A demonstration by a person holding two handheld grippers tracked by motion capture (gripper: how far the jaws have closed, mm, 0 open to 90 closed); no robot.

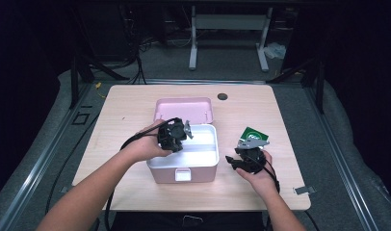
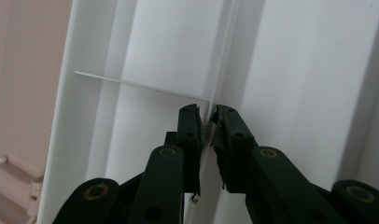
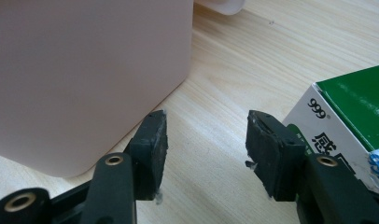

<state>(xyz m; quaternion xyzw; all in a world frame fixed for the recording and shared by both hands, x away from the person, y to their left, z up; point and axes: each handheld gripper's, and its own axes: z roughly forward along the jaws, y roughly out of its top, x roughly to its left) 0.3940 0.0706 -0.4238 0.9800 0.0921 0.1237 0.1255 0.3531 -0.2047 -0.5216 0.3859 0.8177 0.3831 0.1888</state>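
Pink plastic forms the open storage box (image 1: 183, 169) that is set near the middle of the pale wooden bench (image 1: 126, 103), its lid (image 1: 183, 109) laid back behind it and its white inner tray (image 1: 203, 156) exposed. The left tongs (image 1: 173, 137) are held down inside this tray by the person's left hand (image 1: 148, 144); in the left gripper view the left tongs (image 2: 210, 122) are seen pinching the thin white divider wall (image 2: 219, 65) of the tray, with the pads (image 2: 190, 128) pressed against either side of it where a cross partition (image 2: 131, 84) meets it. The right tongs (image 1: 241, 161) are held by the right hand (image 1: 261, 175) just to the right of the box, low over the bench. In the right gripper view the right tongs (image 3: 204, 140) are spread, with only bare wood between them; the pink box wall (image 3: 85, 70) is found just beside one jaw and a green and white carton (image 3: 346, 112) just beside the other.
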